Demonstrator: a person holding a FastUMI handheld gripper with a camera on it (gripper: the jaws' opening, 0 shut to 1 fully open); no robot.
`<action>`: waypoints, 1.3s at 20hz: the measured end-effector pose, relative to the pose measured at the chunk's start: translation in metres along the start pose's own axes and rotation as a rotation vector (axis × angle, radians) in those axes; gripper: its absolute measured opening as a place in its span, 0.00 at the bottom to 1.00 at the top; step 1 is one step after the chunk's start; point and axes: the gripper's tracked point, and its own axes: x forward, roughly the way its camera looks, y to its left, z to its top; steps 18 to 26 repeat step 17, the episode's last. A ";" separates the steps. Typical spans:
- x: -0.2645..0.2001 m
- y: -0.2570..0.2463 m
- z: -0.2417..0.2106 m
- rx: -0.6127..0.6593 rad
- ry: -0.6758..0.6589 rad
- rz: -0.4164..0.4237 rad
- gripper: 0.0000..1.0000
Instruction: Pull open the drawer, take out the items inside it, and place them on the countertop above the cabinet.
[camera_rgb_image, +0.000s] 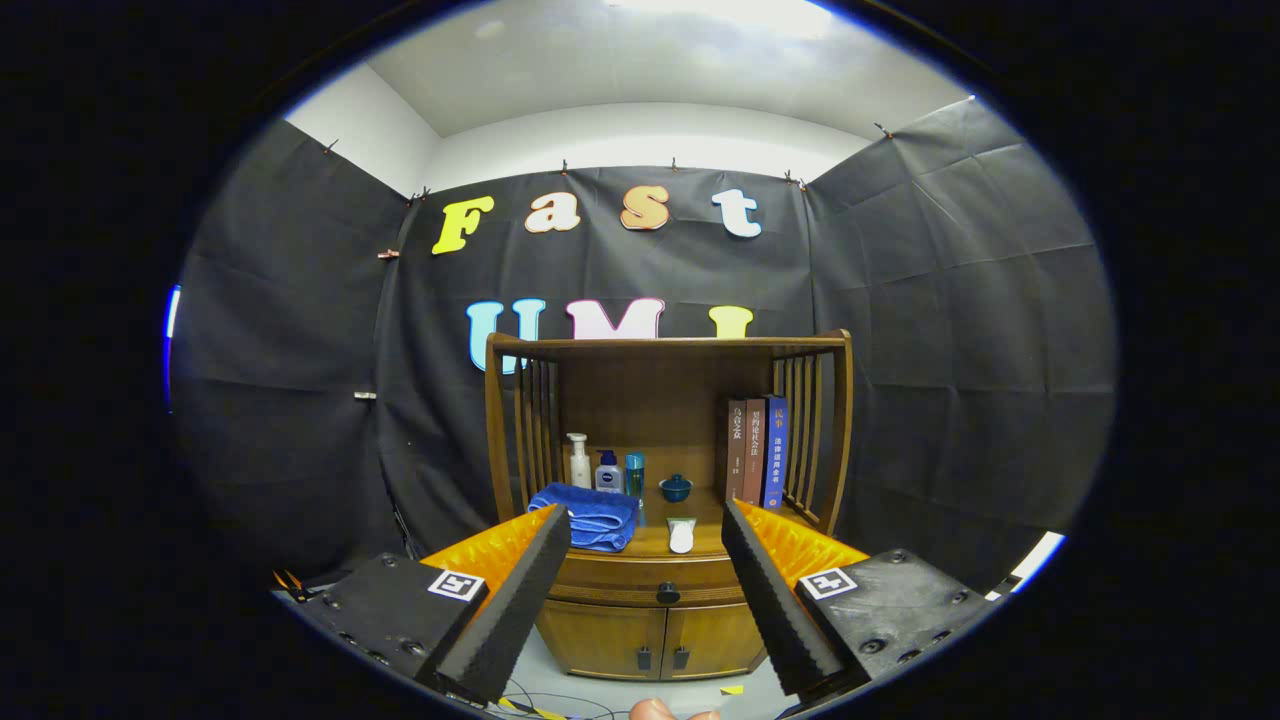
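A wooden cabinet (660, 620) stands some way beyond my fingers, against the black wall. Its drawer (640, 575) sits closed under the countertop (655, 545), with a dark round knob (668, 594) at its middle. My gripper (648, 520) is open, well short of the cabinet, with nothing between its fingers; the drawer front shows in the gap between them. On the countertop lie a folded blue towel (590, 515) and a small white object (681, 535). What the drawer holds is hidden.
At the back of the countertop stand a white pump bottle (578, 462), a blue-capped bottle (608, 472), a teal cup (634, 475) and a small blue lidded pot (676, 487). Three books (757, 452) stand at its right. Slatted wooden sides and a top shelf enclose it. Two lower doors (655, 640). Cables on the floor.
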 end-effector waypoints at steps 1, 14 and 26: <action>0.000 -0.002 -0.001 -0.003 0.002 -0.002 0.99; -0.003 0.010 -0.001 -0.020 -0.006 0.021 0.98; -0.004 0.012 -0.004 -0.025 -0.002 0.025 0.98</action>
